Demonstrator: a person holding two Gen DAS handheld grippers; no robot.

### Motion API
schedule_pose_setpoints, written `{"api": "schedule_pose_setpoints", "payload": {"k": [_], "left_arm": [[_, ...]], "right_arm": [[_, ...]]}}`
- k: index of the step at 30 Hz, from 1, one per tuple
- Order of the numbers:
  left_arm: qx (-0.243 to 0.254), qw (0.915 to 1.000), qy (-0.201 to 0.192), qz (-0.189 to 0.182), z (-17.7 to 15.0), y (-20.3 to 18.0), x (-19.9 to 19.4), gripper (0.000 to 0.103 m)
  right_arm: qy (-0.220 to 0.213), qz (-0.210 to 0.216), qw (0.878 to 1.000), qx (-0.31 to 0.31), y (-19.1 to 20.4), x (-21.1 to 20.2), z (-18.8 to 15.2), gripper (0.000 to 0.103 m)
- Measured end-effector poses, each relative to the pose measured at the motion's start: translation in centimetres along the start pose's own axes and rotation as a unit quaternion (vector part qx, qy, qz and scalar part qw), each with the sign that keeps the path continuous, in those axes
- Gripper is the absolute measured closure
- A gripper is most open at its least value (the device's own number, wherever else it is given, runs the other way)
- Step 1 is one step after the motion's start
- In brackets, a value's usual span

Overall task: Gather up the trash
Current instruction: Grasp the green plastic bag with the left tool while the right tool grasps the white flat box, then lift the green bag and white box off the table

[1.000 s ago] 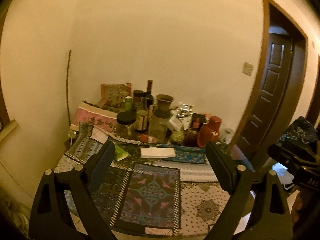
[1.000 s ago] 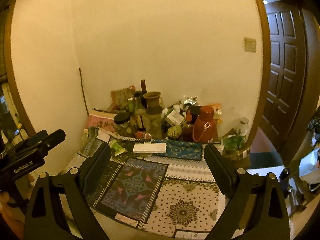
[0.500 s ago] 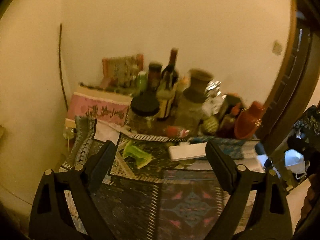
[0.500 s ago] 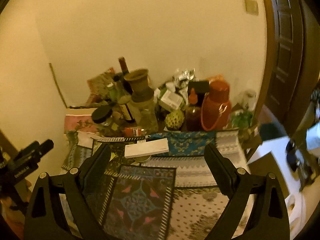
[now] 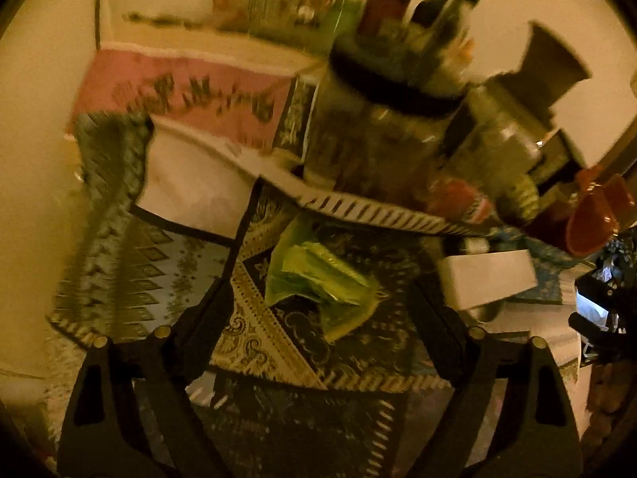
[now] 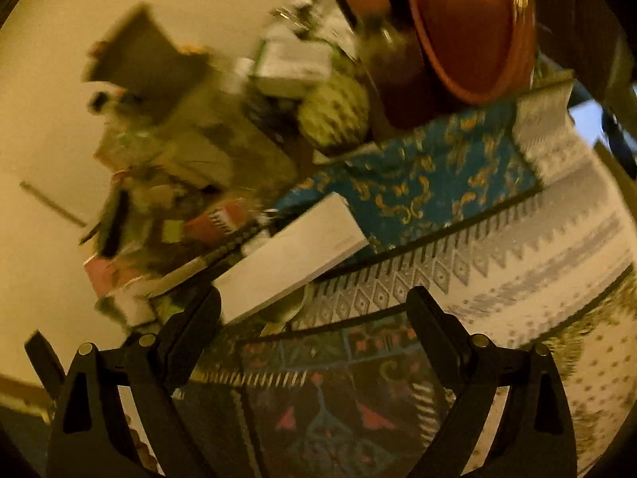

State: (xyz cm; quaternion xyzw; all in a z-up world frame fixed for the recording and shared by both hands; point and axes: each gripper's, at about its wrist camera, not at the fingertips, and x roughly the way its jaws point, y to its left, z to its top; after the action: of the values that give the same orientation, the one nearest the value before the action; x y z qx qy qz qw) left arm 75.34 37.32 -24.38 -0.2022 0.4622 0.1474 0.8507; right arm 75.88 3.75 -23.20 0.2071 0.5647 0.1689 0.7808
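Green wrapper waiting on the patterned cloth

On the left is a pale wall and a pink box. The green wrapper lies crumpled on the patterned cloth, between the left gripper fingers; its jaws are closing but not touching it. It looks light, soft and crinkly, so pinch a raised fold. Jars crowd behind. The right gripper is wide open, empty, near a white box.

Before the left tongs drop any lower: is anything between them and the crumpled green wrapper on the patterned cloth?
Nothing visible. The crumpled green plastic wrapper lies exposed on the patterned cloth, just ahead of the closing left tongs; the flat white box sits off to the right.
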Motion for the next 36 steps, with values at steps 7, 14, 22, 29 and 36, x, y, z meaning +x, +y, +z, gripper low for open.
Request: {"api": "schedule_pose_setpoints", "payload": {"k": [7,14,22,29,36], "left_arm": [[-0.036,0.9985,0.033,-0.026,0.1,1.3,4.4,0.022],[-0.046,0.9972,0.033,-0.049,-0.1,0.5,6.3,0.022],[0.005,0.9996,0.026,-0.009,0.2,-1.9,6.9,0.063],[0.019,0.9983,0.035,-0.042,-0.6,-3.1,5.8,0.083],[0.052,0.9974,0.005,-0.049,-2.0,-4.5,0.4,0.084]], "right_arm": [[0.011,-0.006,0.999,0.04,-0.6,4.1,0.7,0.01],[-0.001,0.021,0.996,0.088,-1.6,5.5,0.6,0.014],[0.004,0.045,0.997,0.065,-1.3,5.5,0.7,0.066],[-0.027,0.05,0.998,-0.029,3.0,2.7,1.2,0.088],[-0.05,0.019,0.991,-0.12,6.4,-0.6,-0.4,0.088]]}}
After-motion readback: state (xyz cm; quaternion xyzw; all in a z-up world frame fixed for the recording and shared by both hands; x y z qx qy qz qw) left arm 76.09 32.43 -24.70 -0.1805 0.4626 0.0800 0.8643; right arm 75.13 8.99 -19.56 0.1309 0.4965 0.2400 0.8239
